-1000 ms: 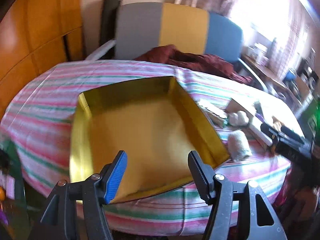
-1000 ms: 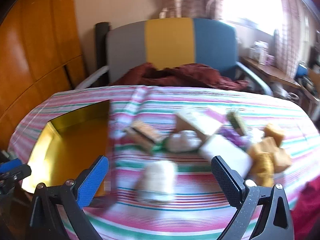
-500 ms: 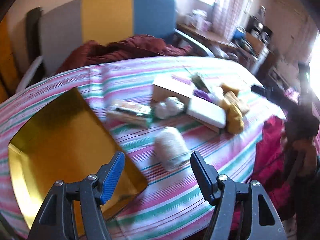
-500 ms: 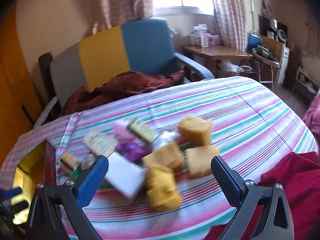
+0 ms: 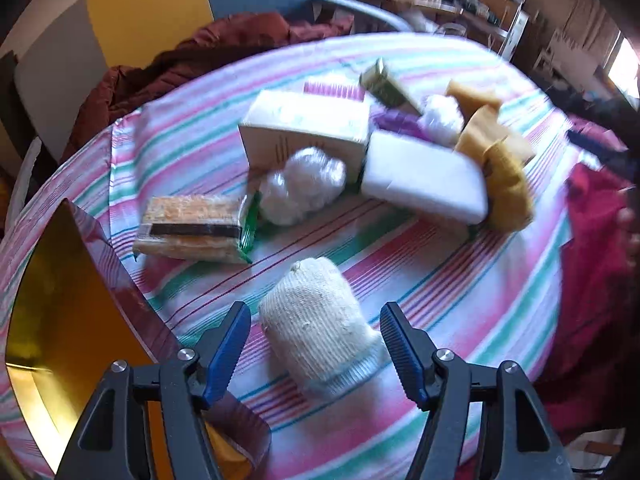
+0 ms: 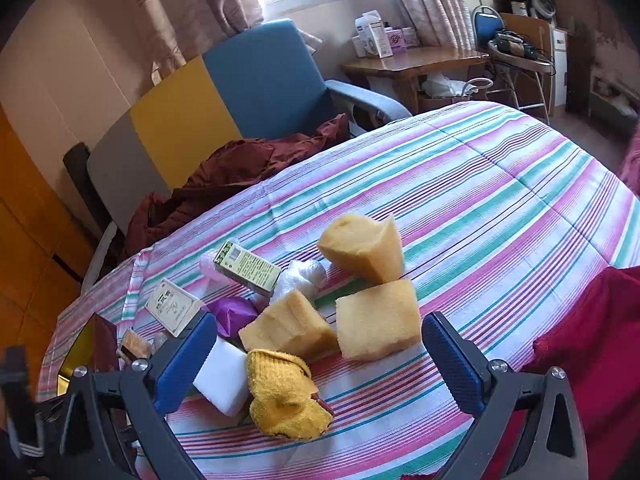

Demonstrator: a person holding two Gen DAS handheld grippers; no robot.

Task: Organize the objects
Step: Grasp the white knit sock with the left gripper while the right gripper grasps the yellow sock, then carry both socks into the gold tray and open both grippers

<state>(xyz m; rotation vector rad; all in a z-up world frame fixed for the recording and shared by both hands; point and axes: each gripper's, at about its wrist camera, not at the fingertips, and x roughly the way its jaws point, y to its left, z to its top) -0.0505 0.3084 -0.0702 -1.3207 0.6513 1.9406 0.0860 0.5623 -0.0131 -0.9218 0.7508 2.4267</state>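
Rolled cream sock (image 5: 316, 324) lying between left gripper (image 5: 316, 346) jaws, closing, not yet touching; dropping lower, centring before pinching. Right gripper (image 6: 316, 364) jaws spread, hovering over yellow sock (image 6: 284, 394).

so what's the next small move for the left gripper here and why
Probably lower the left gripper a little further over the cream rolled sock and finish the grip. The sock lies between its fingers, which look clear of it on both sides, though the jaws are closing. The gold tray sits just beside it, seemingly empty, a likely place to drop it.
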